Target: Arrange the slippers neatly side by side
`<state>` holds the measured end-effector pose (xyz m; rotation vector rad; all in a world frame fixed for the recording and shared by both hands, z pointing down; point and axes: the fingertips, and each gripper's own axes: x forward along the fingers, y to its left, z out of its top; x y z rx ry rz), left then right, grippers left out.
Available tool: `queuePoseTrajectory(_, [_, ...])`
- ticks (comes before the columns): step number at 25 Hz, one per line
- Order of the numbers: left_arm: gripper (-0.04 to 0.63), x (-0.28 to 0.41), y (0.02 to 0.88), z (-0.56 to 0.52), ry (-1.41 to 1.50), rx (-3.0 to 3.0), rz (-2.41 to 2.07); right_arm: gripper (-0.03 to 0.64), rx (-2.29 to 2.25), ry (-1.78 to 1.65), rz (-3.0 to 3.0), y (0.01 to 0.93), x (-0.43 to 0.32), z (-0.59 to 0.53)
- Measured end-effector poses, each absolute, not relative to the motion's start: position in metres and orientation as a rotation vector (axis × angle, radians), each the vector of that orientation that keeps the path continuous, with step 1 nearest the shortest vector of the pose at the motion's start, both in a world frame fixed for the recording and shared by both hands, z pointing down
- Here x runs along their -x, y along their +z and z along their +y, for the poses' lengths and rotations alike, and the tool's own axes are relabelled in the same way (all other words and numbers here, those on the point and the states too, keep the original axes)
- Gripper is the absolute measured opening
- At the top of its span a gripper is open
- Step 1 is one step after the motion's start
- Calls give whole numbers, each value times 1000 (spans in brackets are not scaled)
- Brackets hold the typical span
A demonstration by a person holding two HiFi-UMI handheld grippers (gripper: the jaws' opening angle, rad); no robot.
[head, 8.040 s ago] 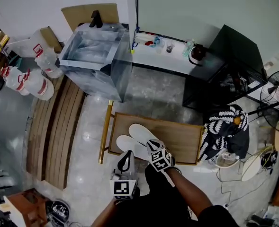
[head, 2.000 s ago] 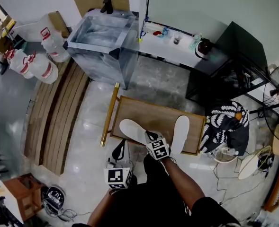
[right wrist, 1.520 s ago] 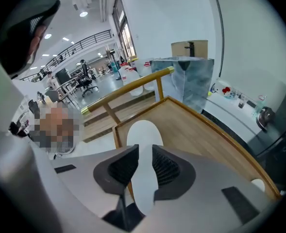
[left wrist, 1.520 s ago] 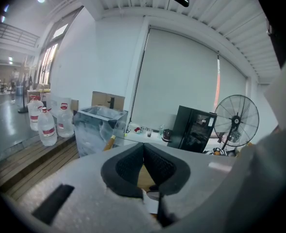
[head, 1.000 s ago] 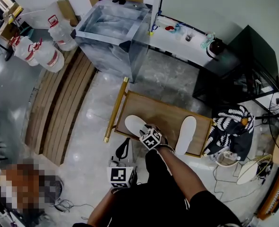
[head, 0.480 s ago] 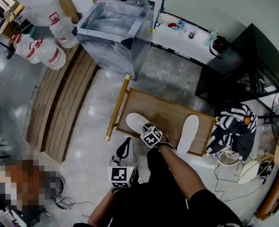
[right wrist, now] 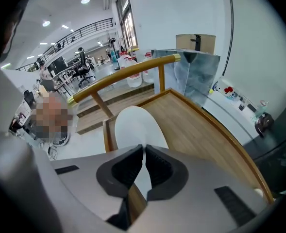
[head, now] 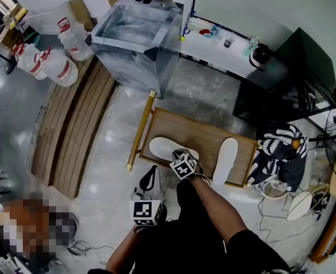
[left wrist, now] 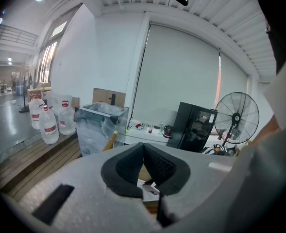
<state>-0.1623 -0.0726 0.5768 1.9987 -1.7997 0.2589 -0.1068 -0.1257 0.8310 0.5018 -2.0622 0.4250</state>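
Here the right hand-held gripper [right wrist: 143,152] is at the moment of grasp: its jaws have just been closing and now stand almost together, the thin edge of the left slipper [right wrist: 135,125] pinched between the pads. This suggests that the pick-up step is in hand, with lifting and turning still to come. The left hand-held gripper [left wrist: 143,147] has its jaws together on nothing and hangs off the near edge of the tabletop [head: 196,136], over the floor.

The held slipper [head: 166,147] lies in the near-left part of the tabletop. Its long axis runs roughly along the tabletop's length, and its free rounded end points toward the left end, where the gold rail [head: 138,131] stands. The right slipper [head: 225,160] lies near the right end, its long axis running from near edge to far edge. The two are well apart and roughly at right angles, so the pair is not yet side by side.
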Motion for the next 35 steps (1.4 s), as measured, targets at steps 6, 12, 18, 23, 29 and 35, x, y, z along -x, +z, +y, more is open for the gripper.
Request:
queuePoseTrajectory(6, [15, 157, 569, -73, 243, -2045, -1771, 25, -594, 505, -2073, 818, 96, -124])
queuePoseTrajectory(12, [17, 148, 566, -69, 244, -2088, -1709, 23, -749, 656, -2067, 803, 75, -121])
queuePoseTrajectory(18, [17, 132, 565, -65, 256, -2169, -1648, 21, -947, 886, -2052, 795, 46, -118])
queuePoseTrajectory(23, [16, 113, 562, -64, 265, -2216, -1586, 21, -1106, 1079, -2032, 782, 23, -115])
queuePoseTrajectory(29, [16, 89, 556, -67, 262, -2295, -1503, 21, -1299, 1254, -1998, 765, -8, -114])
queuePoseTrajectory(35, [16, 67, 554, -71, 275, -2359, -1432, 21, -1494, 1440, -1932, 756, -44, -110])
